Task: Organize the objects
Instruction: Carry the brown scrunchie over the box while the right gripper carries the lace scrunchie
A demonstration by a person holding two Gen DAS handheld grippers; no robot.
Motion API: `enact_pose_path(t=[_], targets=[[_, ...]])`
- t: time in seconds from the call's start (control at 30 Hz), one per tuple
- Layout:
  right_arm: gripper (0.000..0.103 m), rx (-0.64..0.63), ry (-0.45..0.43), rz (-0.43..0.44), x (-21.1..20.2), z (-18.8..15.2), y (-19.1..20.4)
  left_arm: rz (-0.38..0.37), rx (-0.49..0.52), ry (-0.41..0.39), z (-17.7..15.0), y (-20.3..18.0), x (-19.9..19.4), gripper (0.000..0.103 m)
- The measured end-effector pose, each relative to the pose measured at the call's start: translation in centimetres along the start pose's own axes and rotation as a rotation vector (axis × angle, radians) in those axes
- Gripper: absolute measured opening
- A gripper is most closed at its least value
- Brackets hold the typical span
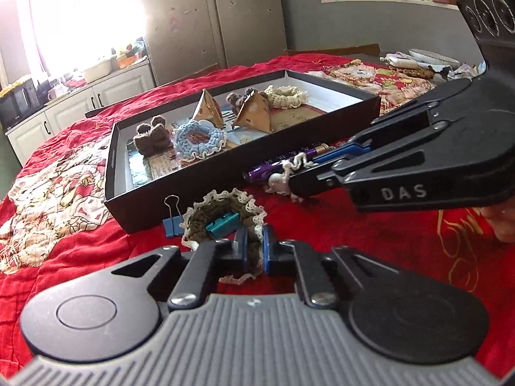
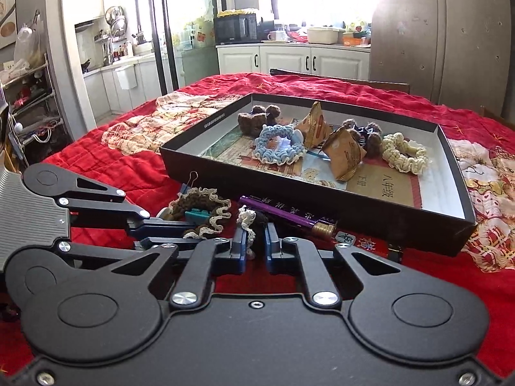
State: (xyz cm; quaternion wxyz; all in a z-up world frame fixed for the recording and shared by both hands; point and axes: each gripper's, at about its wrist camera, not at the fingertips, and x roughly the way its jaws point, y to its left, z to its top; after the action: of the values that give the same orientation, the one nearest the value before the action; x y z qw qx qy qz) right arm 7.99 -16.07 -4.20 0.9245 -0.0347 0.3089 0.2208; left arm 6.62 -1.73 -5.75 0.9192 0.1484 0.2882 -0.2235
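Observation:
A black shallow box (image 1: 225, 167) (image 2: 338, 215) on the red cloth holds crocheted scrunchies and paper pyramids. In front of it lie a brown scrunchie with cream lace (image 1: 225, 215) (image 2: 199, 212), a purple pen (image 1: 273, 167) (image 2: 283, 212) and a small dark crocheted piece with cream trim (image 2: 254, 222) (image 1: 286, 180). My left gripper (image 1: 254, 247) (image 2: 180, 230) is shut on the near rim of the brown scrunchie. My right gripper (image 2: 256, 241) (image 1: 299, 183) is shut on the small dark crocheted piece, beside the pen.
A blue binder clip (image 1: 172, 222) and a teal clip (image 1: 223, 223) lie by the brown scrunchie. A mahjong tile (image 2: 346, 237) sits by the pen's gold end. A patterned cloth (image 1: 48, 199) lies left of the box. Kitchen cabinets and a fridge stand behind.

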Motion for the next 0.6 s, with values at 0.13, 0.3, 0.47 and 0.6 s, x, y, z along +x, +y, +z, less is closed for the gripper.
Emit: enact_pose_path(t=[0.13,0.3,0.47,0.6], targets=[[0.010,0.034,-0.015,0.030,-1.0,0.1,-0.5,-0.013,-0.008,-0.021,0.2,0.2,-1.0,0.010],[0.010,0.029,-0.046,0.052,-2.6,0.4,-0.4,-0.028,-0.038,-0.057,1.0,0.7,-2.3,0.010],[0.010,0.031,-0.092,0.061,-4.6,1.0,-0.6,-0.039,-0.070,-0.098,2.0,1.5,-3.7,0.010],[0.010,0.048,-0.128,0.063,-5.8,1.6,-1.1,-0.035,-0.070,-0.131,2.9,1.8,-4.6,0.010]])
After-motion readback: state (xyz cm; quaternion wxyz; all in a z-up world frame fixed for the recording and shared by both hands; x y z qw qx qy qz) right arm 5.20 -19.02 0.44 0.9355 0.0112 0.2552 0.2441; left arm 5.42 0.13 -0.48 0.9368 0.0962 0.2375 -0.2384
